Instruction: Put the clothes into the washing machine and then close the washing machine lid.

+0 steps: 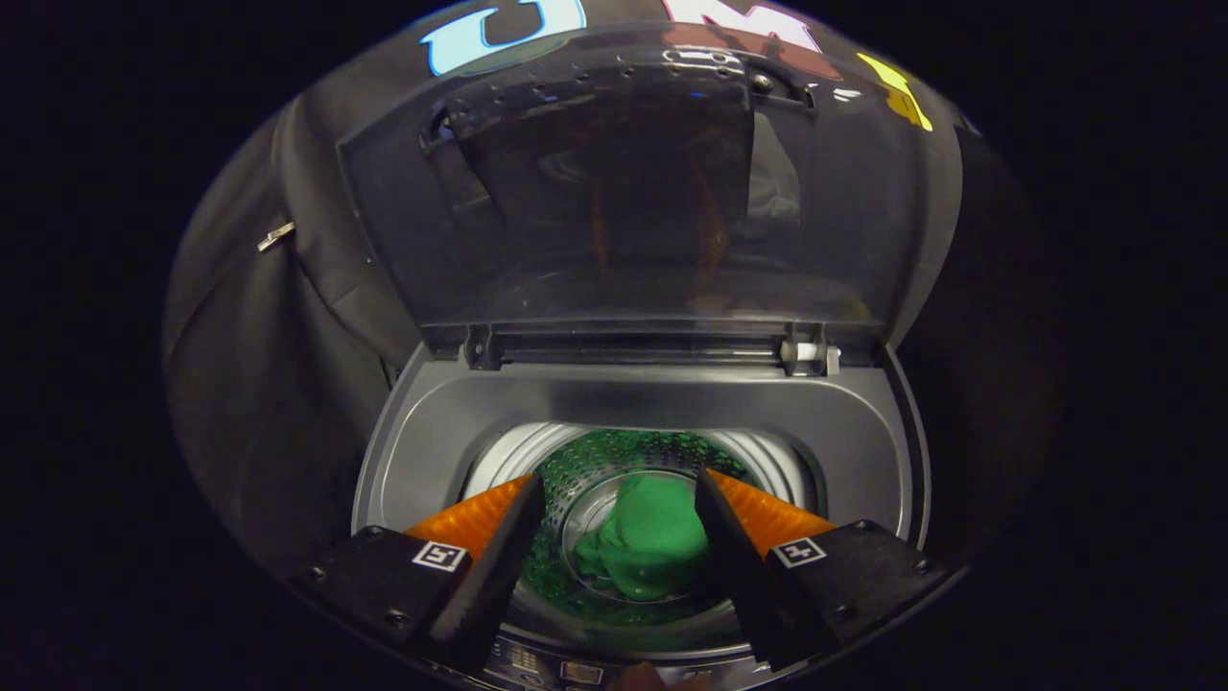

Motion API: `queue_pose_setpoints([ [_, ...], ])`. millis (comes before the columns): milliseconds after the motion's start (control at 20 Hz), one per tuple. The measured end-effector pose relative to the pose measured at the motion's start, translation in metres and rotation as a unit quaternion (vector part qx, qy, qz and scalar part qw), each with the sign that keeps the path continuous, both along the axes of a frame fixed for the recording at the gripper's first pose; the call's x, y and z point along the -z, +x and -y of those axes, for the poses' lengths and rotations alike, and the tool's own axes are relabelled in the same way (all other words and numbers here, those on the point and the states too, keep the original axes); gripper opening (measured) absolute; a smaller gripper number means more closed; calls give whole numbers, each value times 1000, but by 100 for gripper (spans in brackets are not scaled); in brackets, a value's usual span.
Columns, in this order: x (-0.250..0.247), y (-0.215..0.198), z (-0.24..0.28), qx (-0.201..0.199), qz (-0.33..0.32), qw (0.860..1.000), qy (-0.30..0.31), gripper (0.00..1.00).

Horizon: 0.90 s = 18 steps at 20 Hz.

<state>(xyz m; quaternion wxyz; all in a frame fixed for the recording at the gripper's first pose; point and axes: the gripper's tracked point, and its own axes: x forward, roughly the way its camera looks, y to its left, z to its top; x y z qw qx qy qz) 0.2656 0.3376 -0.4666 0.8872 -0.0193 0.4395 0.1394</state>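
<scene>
The gripper (619,485) hangs over the mouth of the washing machine (422,451) with its two fingers (499,537) spread apart and nothing held between them. In the gap between the fingers, well below them, a green cloth (648,542) lies bunched on the floor of the drum (576,470), a little toward the right finger's side. The fingers do not touch it; they stand above the opening, tips pointing down and inward over the drum's perforated wall.

Around the drum runs the grey top rim of the machine, and at its far edge sits the hinge bar with a pale hinge piece (811,353) at the right end. From that hinge the lid (614,192) stands raised, tilted back toward the booth's dark cloth wall, its see-through panel catching dim reflections. At the near edge, under the fingers, a strip of the control panel (552,667) shows faintly.

Judging from how things lie, the first half of the task looks done: the garment is inside and released. Whether more clothes wait outside cannot be told. What remains is the lid, not yet lowered, so the next move would call for reaching beyond the drum to its top edge and bringing it down.
</scene>
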Motion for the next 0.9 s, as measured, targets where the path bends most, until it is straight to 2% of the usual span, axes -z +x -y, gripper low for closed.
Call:
queue_pose_setpoints([
  [300, -65, 13, -1, 1, 88, 996, 21, 99],
  [550, -141, 39, 1, 10, 176, 983, 52, 100],
  [900, -230, 92, -19, 21, 230, 969, 90, 100],
])
